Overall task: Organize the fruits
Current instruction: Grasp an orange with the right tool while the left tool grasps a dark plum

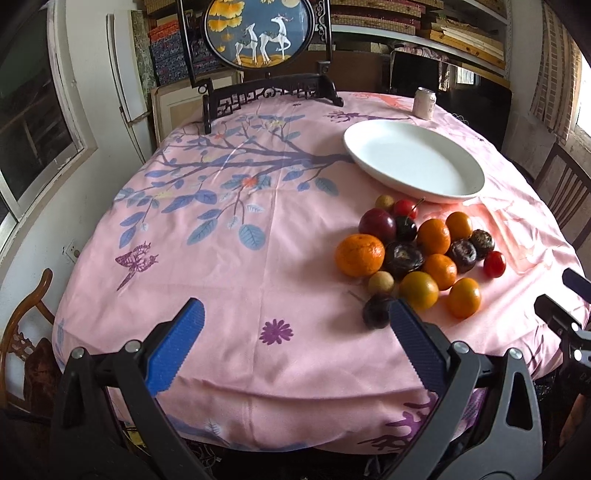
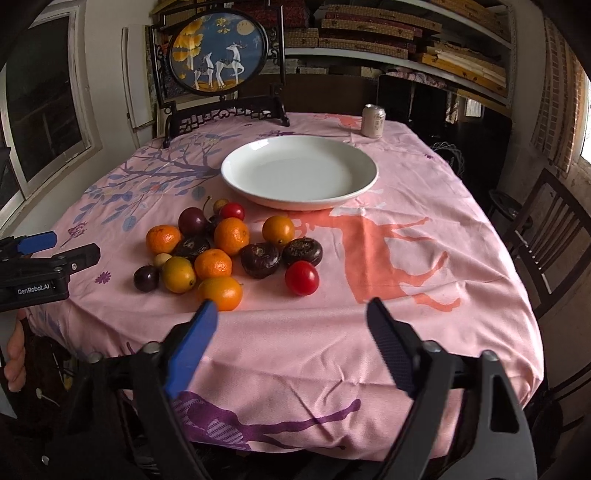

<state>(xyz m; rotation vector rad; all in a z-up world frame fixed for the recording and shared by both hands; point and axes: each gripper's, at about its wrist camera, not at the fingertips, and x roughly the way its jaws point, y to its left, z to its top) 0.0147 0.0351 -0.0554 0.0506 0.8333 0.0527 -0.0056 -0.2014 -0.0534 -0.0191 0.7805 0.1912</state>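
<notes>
Hand (image 2: 14,354) only in rt view.

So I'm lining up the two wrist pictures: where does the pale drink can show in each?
Left wrist: pale drink can upper right, at the table's far edge, beyond the white oval plate.
Right wrist: can upper right of centre, behind the plate.
Shared landmark: the round deer screen.

Your left wrist camera sits low at the table's (image 1: 221,280) near edge, facing across; fruit pile (image 1: 417,254) at one o'clock. Your right camera looks likewise; pile at eleven o'clock. Both views share the white plate (image 2: 236,162).
</notes>
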